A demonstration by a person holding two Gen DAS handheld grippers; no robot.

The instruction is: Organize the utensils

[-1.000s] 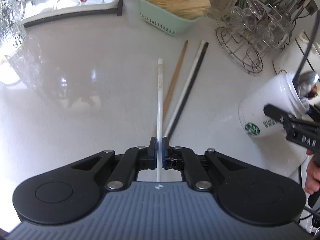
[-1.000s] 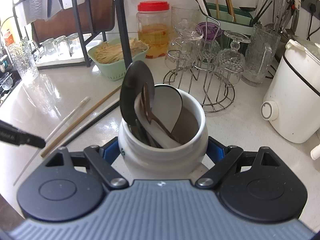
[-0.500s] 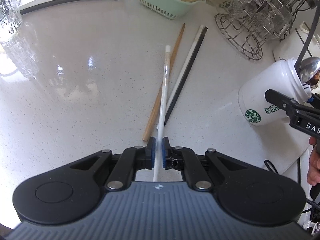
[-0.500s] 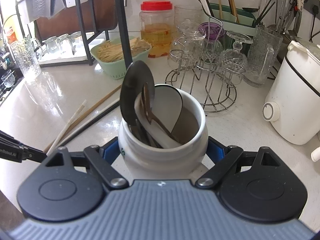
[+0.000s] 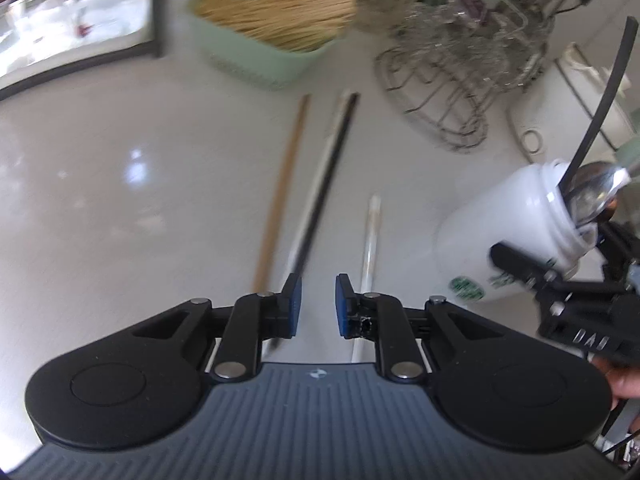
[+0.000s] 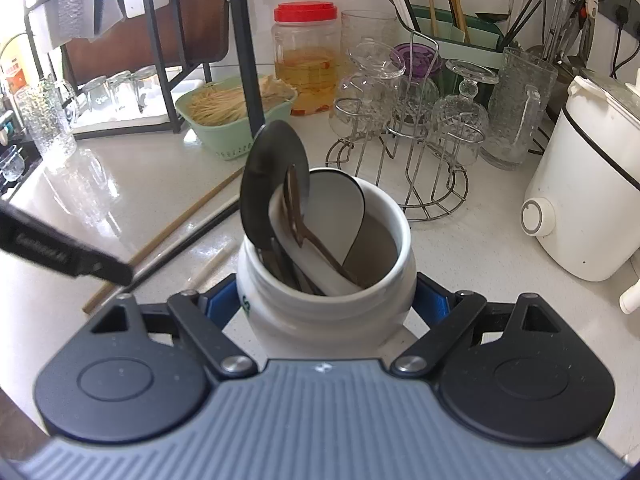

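A: Left gripper (image 5: 316, 304) status?

B: Jaws opening, nothing between the blue pads (image 5: 294, 300). White chopstick (image 5: 370, 240) lies on the counter (image 5: 120, 184) just right of the right-hand pad, running away from the gripper; its near end passes under the finger linkage.

A: Other utensils?

B: Ahead and slightly left: wooden chopstick (image 5: 282, 192), then a black chopstick (image 5: 324, 188) with a pale stick touching its left side. All flat on the counter, roughly parallel, pointing away from the gripper. That view is motion-blurred, so fine detail is unclear.

A: Right gripper (image 6: 324, 304)?

B: Clamped on the white jar (image 6: 324, 280), blue pads pressed to both sides of its body. The jar sits right in front of the camera, mouth up, tilted in the left view. Inside: a black spatula (image 6: 272, 184), a white flat utensil (image 6: 336, 216), a brown handled piece (image 6: 304, 224).

A: Jar versus left gripper?

B: Ahead and to the right of it, near the white chopstick, not touching. A hand (image 5: 624, 376) shows at the right edge.

A: Background?

B: Green basket (image 6: 232, 120) of sticks and a wire glass rack (image 6: 404, 160) beyond the jar.
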